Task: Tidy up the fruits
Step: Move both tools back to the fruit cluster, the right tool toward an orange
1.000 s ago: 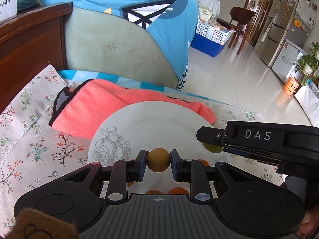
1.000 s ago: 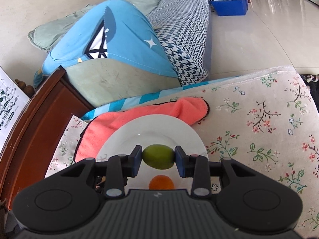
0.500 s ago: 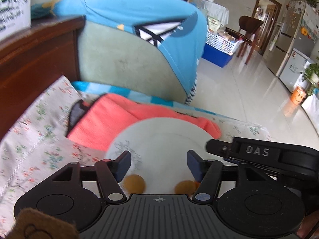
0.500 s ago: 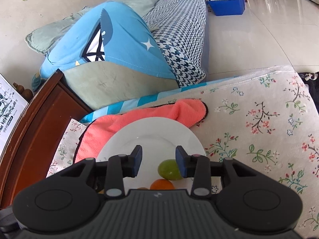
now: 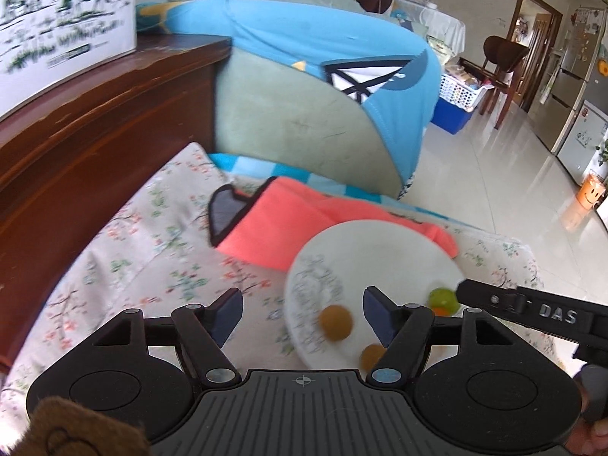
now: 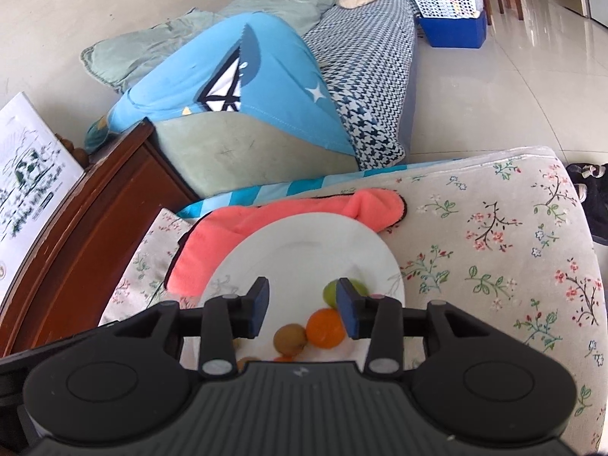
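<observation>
A white plate [image 5: 376, 247] [image 6: 304, 250] with a grey flower print lies on the floral cushion, partly on a coral towel [image 5: 273, 228] [image 6: 235, 228]. On it lie a brown fruit [image 5: 336, 317] [image 6: 289, 337], a second brown fruit [image 5: 372, 355], a green fruit [image 5: 442, 298] [image 6: 330, 292] and an orange fruit [image 6: 326, 327]. My left gripper [image 5: 302, 313] hangs above the plate's left edge, its jaws opening with nothing between them. My right gripper [image 6: 302, 306] is over the plate's near part, jaws opening and empty; its arm [image 5: 532, 313] crosses the left wrist view.
A dark wooden frame [image 5: 95, 121] [image 6: 76, 228] runs along the left with a white printed box [image 5: 64, 19] on it. A blue-and-green pillow [image 5: 323, 87] [image 6: 235, 98] lies beyond the cushion. The tiled floor [image 5: 494, 190] drops off to the right.
Both grippers let go of their fruit: the brown one and the green one now lie on the plate. Both grippers opened and rose away; the left view shifted left.
</observation>
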A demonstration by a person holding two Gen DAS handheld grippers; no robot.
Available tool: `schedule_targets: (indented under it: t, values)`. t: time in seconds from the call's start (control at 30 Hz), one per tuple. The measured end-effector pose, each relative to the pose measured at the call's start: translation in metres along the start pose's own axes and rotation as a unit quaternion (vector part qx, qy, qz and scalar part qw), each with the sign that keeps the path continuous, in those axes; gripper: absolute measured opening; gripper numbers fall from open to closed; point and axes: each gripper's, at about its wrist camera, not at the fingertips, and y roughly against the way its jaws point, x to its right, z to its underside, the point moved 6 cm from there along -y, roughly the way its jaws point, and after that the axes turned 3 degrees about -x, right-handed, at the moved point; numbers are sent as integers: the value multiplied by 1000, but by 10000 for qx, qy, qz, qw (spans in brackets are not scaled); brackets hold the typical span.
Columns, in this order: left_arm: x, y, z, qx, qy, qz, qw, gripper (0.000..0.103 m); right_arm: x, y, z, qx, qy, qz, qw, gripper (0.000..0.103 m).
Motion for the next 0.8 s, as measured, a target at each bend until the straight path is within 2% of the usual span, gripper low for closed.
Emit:
schedule_targets:
  t: [0.43,0.8]
  values:
    - [-40,32,26,-71,121,-65,9999,70,-35,21,55,-396,472,-381,9974,42]
    - [-62,39,48,-239,199,-200,9993,70,-62,20,98,-769,1062,-520,9900,42]
